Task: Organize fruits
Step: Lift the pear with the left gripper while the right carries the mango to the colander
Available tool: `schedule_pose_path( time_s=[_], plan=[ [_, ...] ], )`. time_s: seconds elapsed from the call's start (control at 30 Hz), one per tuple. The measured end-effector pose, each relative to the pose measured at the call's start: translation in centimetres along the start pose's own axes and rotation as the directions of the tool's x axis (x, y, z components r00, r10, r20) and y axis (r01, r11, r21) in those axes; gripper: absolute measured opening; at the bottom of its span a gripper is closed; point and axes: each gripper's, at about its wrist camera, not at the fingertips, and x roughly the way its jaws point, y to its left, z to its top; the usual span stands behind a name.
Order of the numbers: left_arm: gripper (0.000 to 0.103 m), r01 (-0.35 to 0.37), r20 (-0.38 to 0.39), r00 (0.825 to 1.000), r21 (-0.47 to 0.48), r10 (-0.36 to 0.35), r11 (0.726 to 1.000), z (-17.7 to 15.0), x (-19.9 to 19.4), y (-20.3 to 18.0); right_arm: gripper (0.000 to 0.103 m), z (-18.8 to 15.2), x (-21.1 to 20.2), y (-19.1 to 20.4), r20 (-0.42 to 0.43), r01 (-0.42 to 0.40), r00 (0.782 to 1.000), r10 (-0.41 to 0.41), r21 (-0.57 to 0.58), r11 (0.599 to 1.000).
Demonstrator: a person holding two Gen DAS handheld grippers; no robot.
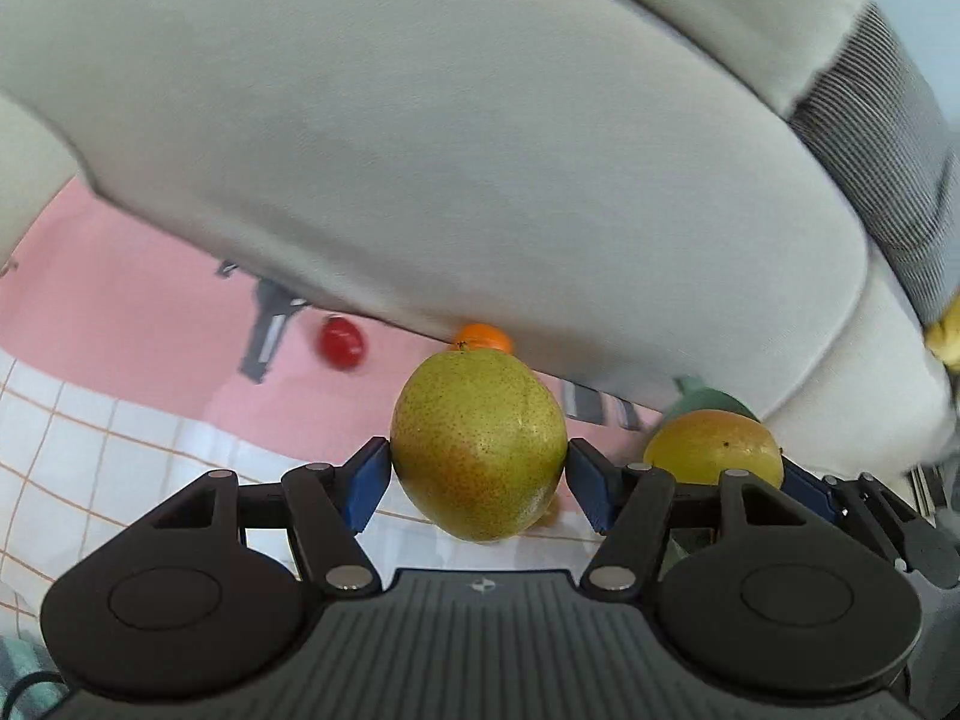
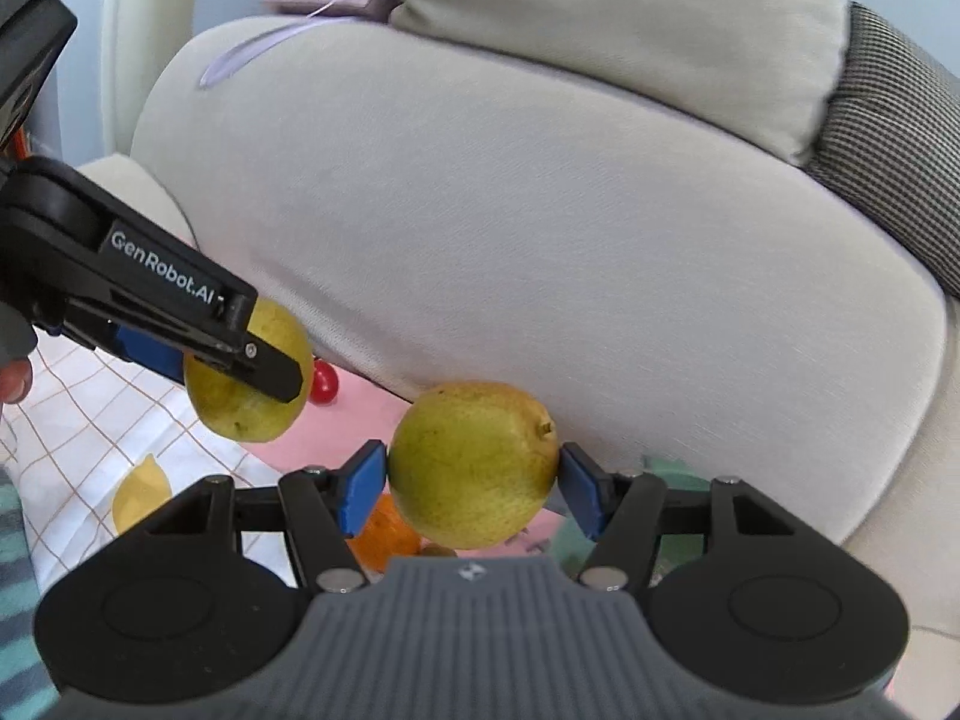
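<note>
Altogether two pears [image 1: 479,444] [image 2: 474,463], one per claw [image 1: 479,474] [image 2: 474,480]

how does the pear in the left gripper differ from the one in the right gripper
The left pear is greener, with dense brown speckles and a reddish blush low on one side; the right pear is plainer yellow-green. The right pear shows a stem stub, turned toward one pad; on the left pear no stem is plain. Both are clamped between blue pads, in the left gripper and the right gripper, clear of the cloth.
</note>
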Motion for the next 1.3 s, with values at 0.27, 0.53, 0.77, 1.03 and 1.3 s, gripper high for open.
schedule_pose_path(
  time_s=[0.27,0.53,0.77,1.03,1.3],
  plan=[
    [0.073,0.026,-0.021,1.0,0.111,-0.024,0.993,-0.9,-0.3,-5.1,0.06,-2.2,-3.4,-4.3,0.006,0.064,0.998,-0.065,0.086,0.994],
    [0.073,0.059,-0.064,0.997,0.24,-0.044,0.969,-1.3,1.4,-10.2,0.06,-5.0,-3.0,-8.5,-0.076,0.083,0.995,-0.07,0.185,0.979],
    [0.073,0.091,-0.13,0.99,0.332,-0.049,0.939,-1.8,4.1,-14.1,0.06,-6.9,-1.5,-11.4,-0.126,0.066,0.992,-0.03,0.291,0.954],
    [0.073,0.122,-0.248,0.969,0.421,-0.015,0.899,-2.9,7.7,-16.6,0.06,-8.5,0.6,-14.3,-0.174,0.008,0.984,0.047,0.302,0.953],
    [0.073,0.121,-0.326,0.945,0.447,0.036,0.886,-3.4,10.8,-17.4,0.06,-8.5,2.8,-14.1,-0.231,-0.081,0.965,0.122,0.18,0.98]
  ],
)
